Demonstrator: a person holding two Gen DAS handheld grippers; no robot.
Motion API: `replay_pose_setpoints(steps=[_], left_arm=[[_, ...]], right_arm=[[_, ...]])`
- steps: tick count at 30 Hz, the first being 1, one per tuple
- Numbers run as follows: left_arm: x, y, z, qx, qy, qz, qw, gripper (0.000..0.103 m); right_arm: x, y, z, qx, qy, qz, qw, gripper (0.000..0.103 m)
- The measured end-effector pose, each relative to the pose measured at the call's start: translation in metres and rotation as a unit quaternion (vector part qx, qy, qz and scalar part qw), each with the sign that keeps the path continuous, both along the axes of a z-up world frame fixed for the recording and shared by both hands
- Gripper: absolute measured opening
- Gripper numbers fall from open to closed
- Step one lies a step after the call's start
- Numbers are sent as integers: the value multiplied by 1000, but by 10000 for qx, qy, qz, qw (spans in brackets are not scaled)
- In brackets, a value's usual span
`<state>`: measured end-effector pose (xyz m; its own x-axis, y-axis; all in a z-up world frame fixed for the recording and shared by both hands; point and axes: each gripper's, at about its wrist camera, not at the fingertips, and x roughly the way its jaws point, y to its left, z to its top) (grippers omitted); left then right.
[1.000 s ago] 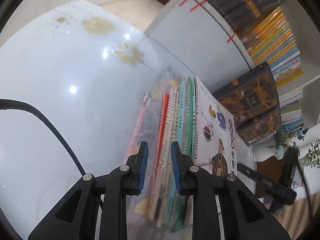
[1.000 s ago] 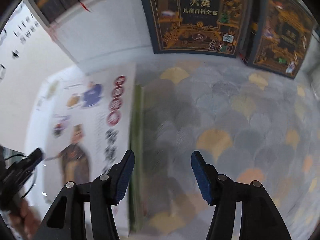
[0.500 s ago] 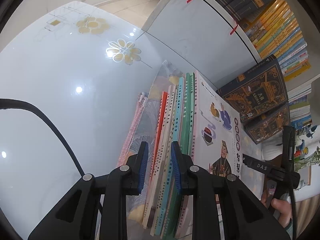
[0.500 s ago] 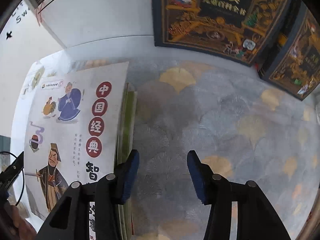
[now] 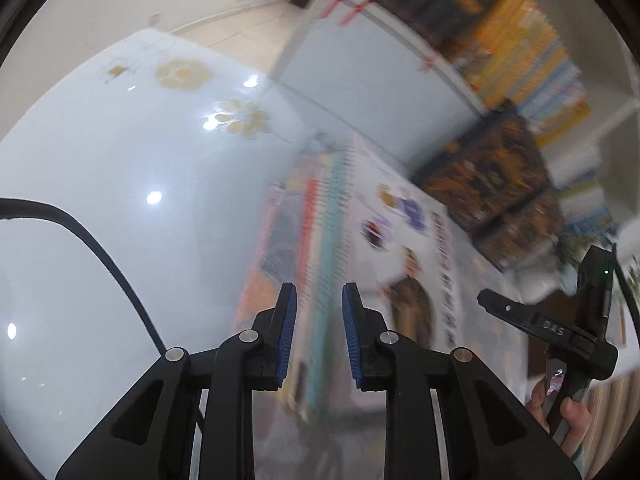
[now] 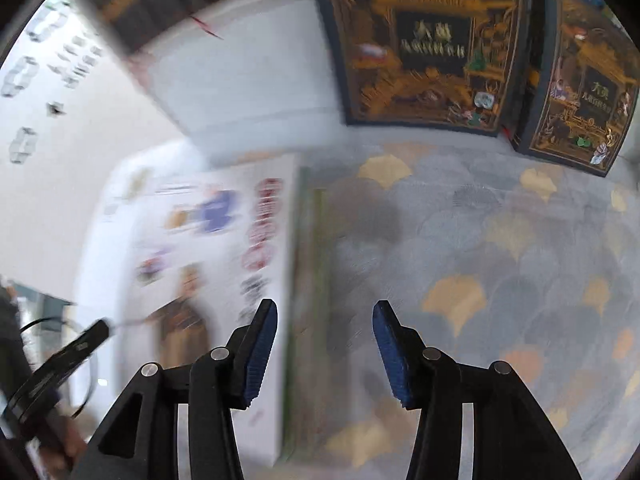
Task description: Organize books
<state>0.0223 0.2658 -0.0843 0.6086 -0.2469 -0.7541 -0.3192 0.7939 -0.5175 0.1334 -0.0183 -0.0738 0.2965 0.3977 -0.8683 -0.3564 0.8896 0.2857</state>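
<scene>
Two grippers hang over a row of thin books (image 5: 320,240) standing spine-up on a grey mat with gold fan shapes (image 6: 500,248). Both views are smeared by motion; fine print is unreadable.

Left gripper (image 5: 319,340): blue pads narrow, a small gap between them. The jaws have just opened a little. Book spines, red and teal among them, show through the gap, but the pads appear clear of them, above the row. Nothing held.

Right gripper (image 6: 325,348): fingers moderately apart, having closed in from wider within the last second. Only mat and the green edge of the outermost books show between them; nothing gripped. In the left view it appears at the right, a hand (image 5: 568,416) on its handle.

White picture book (image 6: 208,248) with cartoon figures and red round labels leans at the near end of the row, cover facing the right gripper's side.

Two large dark boxed books (image 6: 432,52) with gold ornament stand upright at the far edge of the mat, side by side.

Shelf (image 5: 520,52) of yellow and blue spines rises behind them. Glossy white table (image 5: 120,200) with flower decals lies left of the row.
</scene>
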Motion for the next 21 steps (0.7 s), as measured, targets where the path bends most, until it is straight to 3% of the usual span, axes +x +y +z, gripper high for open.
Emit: replay_pose_setpoints(steps=[1, 3, 4, 6, 8, 12, 14, 17, 21], left_arm=[[-5, -4, 6, -101, -114, -185, 9997, 30], [-19, -19, 24, -138, -337, -487, 9981, 31], [-24, -26, 33, -33, -413, -563, 9976, 34], [-37, -47, 54, 372, -594, -734, 9948, 44], [-50, -71, 78, 808, -760, -885, 9899, 58], [-76, -109, 115, 1393, -1135, -1005, 9786, 77], [-85, -121, 124, 1475, -1214, -964, 9768, 100], [-96, -128, 123, 1264, -1214, -881, 9806, 102], [-100, -136, 107, 1341, -819, -721, 9849, 102]], right_arm=[[-16, -5, 11, 249, -162, 126, 9995, 48], [-48, -14, 36, 524, -624, 339, 9961, 59], [-67, -23, 53, 644, -917, 408, 9929, 62], [-93, -37, 74, 851, -1274, 335, 9876, 77], [-122, -57, 92, 1147, -1590, 96, 9806, 82], [-162, -89, 106, 1278, -1698, -589, 9754, 83], [-178, -101, 104, 1479, -1485, -835, 9742, 83], [-194, -115, 101, 1607, -1388, -926, 9728, 83], [-206, -121, 107, 1169, -1731, -759, 9750, 83]])
